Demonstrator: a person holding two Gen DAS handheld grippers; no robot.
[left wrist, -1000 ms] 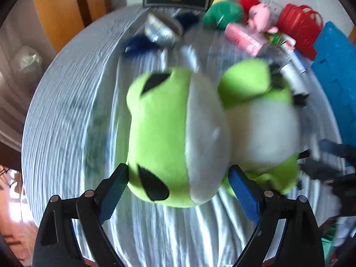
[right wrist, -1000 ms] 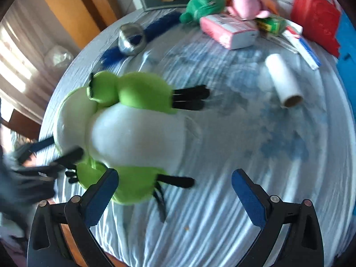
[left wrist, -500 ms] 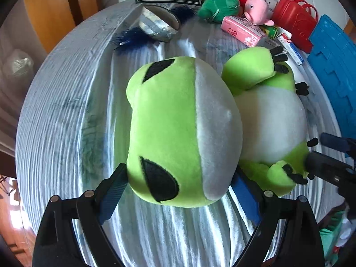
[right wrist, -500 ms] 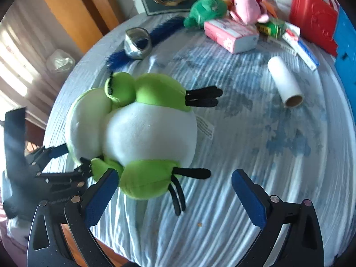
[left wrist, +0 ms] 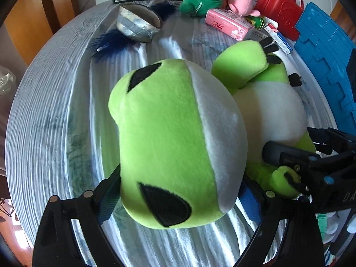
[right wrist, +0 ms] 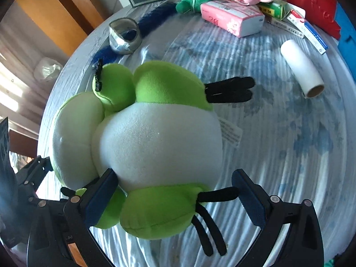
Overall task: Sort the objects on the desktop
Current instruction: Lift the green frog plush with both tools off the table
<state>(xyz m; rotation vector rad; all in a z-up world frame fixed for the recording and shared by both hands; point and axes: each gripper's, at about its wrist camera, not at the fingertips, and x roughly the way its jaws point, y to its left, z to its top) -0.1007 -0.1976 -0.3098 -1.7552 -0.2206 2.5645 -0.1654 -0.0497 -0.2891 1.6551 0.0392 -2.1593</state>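
A big lime-green and white frog plush (left wrist: 160, 133) lies on its back on the striped blue-white tablecloth (left wrist: 55, 111). My left gripper (left wrist: 178, 191) straddles its head; the jaws are opening, and the head sits between the blue pads (left wrist: 109, 197) without looking squeezed. My right gripper (right wrist: 175, 182) stands open around the frog plush (right wrist: 155, 138) at its lower belly and legs. Its left pad rests against the belly, and its right pad (right wrist: 249, 200) only meets a black toe. Each gripper shows at the edge of the other's view.
At the back lie a silver bowl (left wrist: 139, 24), a dark blue feather (left wrist: 111, 43), a small green plush (left wrist: 201, 1), a pink pig plush (left wrist: 241, 0), a pink tissue pack (left wrist: 229, 23) and a red bag (left wrist: 280, 9). A blue crate (left wrist: 327, 51) stands right; a white roll (right wrist: 301, 69) lies nearby.
Both grippers have come down closer over the frog plush. Its head now fills the space between the left jaws. The right jaws now straddle its lower body instead of hanging beside it.
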